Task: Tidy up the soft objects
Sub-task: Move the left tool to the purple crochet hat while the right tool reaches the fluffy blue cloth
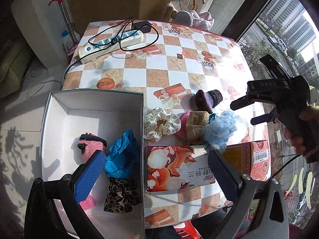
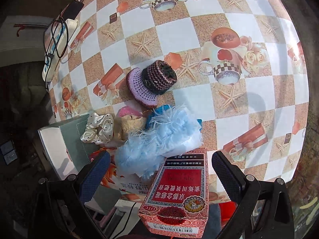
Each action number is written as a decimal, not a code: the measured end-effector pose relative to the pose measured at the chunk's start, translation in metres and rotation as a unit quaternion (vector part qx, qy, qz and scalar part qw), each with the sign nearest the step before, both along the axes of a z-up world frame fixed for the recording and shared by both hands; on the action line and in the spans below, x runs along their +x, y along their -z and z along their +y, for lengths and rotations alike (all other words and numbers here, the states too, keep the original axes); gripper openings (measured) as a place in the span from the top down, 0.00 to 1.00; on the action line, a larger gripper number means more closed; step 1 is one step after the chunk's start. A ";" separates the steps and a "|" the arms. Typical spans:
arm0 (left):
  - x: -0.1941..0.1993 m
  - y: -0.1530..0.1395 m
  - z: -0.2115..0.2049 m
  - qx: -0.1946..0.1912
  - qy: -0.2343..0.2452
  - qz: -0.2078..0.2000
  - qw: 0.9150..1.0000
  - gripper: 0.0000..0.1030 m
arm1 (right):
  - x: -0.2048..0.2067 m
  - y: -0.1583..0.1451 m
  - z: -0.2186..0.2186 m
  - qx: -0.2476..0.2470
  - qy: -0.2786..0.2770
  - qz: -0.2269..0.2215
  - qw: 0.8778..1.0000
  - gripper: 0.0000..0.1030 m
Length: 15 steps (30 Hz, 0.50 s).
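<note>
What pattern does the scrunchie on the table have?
Cream scrunchie with small black dots; clearest in the right wrist view.

The red medicine box [image 2: 177, 191] at the near edge of the worktop [image 2: 199, 29] carries white Chinese characters reading 京都念慈菴 and 蜜炼川贝枇杷膏, seen upside down, with "OTC" in an oval near its lower left corner and a barcode on the end flap whose digits are too small to read. The orange illustrated box [image 1: 179, 169] to its left shows characters that look like 山野铃兰, though glare makes that uncertain. The right claw [image 1: 249, 109] bears the raised letters "DAS" on its black body.
</note>
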<state>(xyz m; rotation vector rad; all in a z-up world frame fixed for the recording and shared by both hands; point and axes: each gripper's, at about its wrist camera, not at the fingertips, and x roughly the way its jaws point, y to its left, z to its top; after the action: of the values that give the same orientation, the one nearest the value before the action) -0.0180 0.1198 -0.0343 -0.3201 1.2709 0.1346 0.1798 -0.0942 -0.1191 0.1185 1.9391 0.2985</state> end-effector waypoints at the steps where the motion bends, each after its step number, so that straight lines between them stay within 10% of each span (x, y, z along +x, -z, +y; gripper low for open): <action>1: 0.001 0.001 -0.001 0.003 -0.003 0.004 1.000 0.00 | 0.002 0.010 0.003 0.001 0.005 0.015 1.000 0.01; 7: 0.013 0.003 -0.002 0.008 -0.022 0.027 0.999 0.00 | -0.001 0.060 0.020 0.014 0.008 0.109 0.994 0.01; 11: 0.032 0.005 -0.009 0.010 -0.015 0.038 0.999 0.00 | -0.005 0.072 0.022 0.021 -0.003 0.127 0.992 0.44; 15: 0.065 0.011 -0.027 0.023 0.020 0.051 0.998 0.00 | -0.003 0.068 0.008 0.052 -0.003 0.124 0.991 0.60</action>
<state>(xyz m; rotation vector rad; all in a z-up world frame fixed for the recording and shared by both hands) 0.0466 0.0924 -0.0454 -0.2499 1.3713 0.1475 0.1764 -0.0862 -0.1868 0.2277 2.1712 0.4044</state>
